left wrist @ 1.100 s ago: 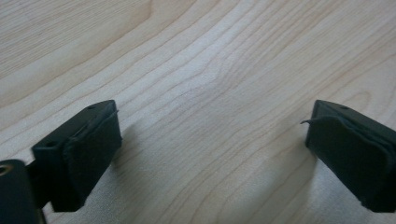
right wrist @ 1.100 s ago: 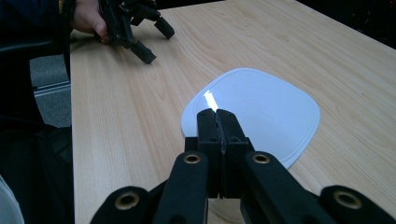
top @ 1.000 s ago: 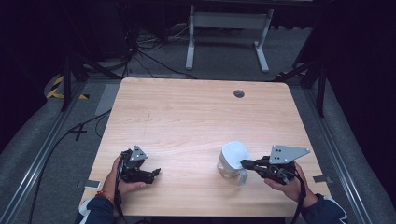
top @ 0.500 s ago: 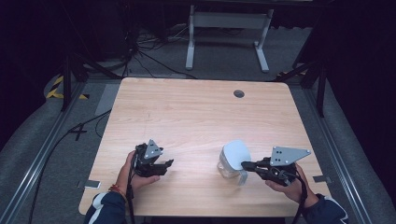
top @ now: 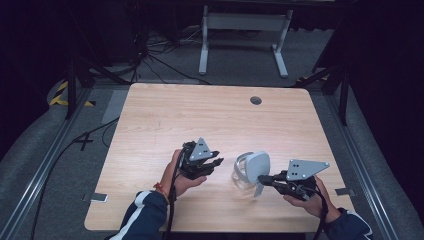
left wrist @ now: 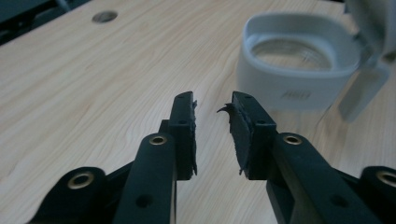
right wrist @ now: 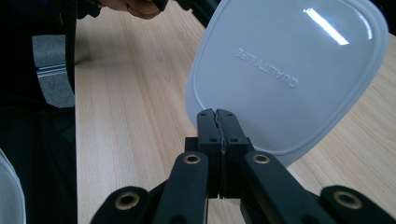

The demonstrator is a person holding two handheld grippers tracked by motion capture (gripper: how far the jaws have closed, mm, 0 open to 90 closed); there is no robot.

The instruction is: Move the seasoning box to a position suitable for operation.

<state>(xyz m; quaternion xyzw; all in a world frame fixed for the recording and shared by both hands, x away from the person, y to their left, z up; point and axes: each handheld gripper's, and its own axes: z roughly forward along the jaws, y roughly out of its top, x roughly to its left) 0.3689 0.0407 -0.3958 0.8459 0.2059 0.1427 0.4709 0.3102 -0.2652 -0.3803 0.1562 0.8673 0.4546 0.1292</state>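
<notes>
A small clear container (top: 243, 171) with a grey rim is set on the table (top: 165, 120), near the front edge, right of centre. Its grey lid (top: 257, 167) is hinged open and held upright, clamped at its edge tab by the right gripper (top: 264, 180), whose jaws are seen pressed together on the lid (right wrist: 289, 79) in the right gripper view. The left gripper (top: 216, 162) is held just left of the container, jaws parted and nothing between them; in the left gripper view the container (left wrist: 299, 70) is seen just ahead, apart from the tips.

The step in hand is judged to be opening the lid, with the body about to be steadied. For the next move, the left gripper is to be brought onto the container's wall or rim and closed there, so the lid can be swung or pulled off without the body being dragged or tipped.
</notes>
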